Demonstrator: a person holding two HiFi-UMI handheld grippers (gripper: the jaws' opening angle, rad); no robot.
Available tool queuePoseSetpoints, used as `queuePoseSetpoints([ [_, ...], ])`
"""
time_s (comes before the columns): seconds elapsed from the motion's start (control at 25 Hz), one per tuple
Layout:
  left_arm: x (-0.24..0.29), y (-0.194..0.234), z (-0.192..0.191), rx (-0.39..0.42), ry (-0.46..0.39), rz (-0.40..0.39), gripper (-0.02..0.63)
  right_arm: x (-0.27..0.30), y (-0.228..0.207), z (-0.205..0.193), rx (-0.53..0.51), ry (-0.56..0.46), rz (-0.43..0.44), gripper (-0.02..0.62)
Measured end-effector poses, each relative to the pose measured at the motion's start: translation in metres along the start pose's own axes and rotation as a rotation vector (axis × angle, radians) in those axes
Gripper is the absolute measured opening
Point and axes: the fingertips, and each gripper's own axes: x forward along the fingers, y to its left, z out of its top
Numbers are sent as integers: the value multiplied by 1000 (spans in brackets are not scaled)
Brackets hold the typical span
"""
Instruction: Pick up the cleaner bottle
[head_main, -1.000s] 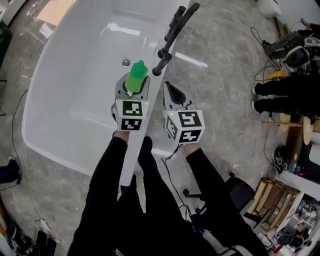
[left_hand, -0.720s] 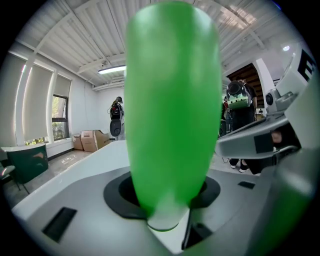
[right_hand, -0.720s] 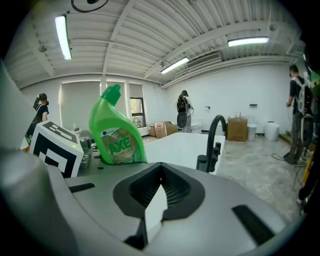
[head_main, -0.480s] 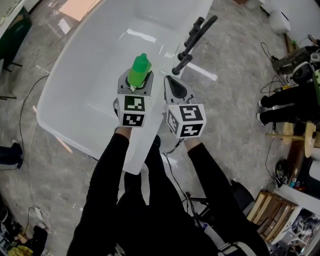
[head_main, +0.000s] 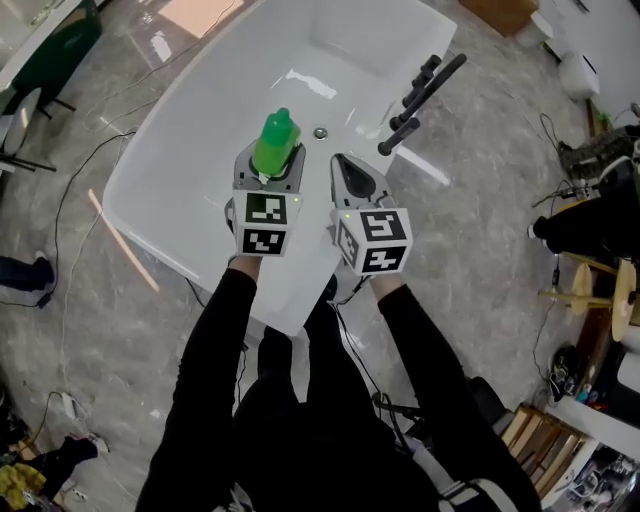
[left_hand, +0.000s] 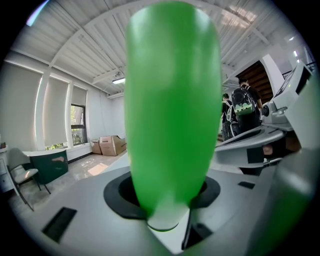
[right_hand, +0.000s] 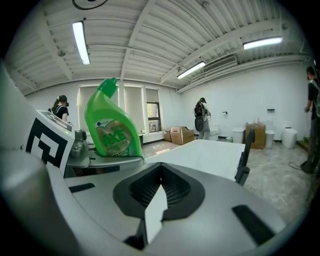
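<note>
Left hand-held gripper full, right shut.

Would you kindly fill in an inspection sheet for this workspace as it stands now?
Surface: white bathtub, bare inside apart from its drain; black tap fixture on its rim.
Job's things: green cleaner bottle, upright between the left gripper's jaws.
Clutter: nothing seen in the tub.
Grippers: left gripper shut on the cleaner bottle; right gripper shut, empty.
Cables: thin black cables trail over the floor beside the tub.
Surroundings: grey marble floor; cardboard boxes and a person further off.
</note>
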Motion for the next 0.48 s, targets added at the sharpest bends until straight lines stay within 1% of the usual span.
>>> queuePoseSetpoints([
  [0.2,-33,27,1,4,-6,34,195,3,37,7,-23,-9,37,2],
  [0.48,-71,60,1,1,-14,79,195,10,73,16,-48,-18,73,2],
])
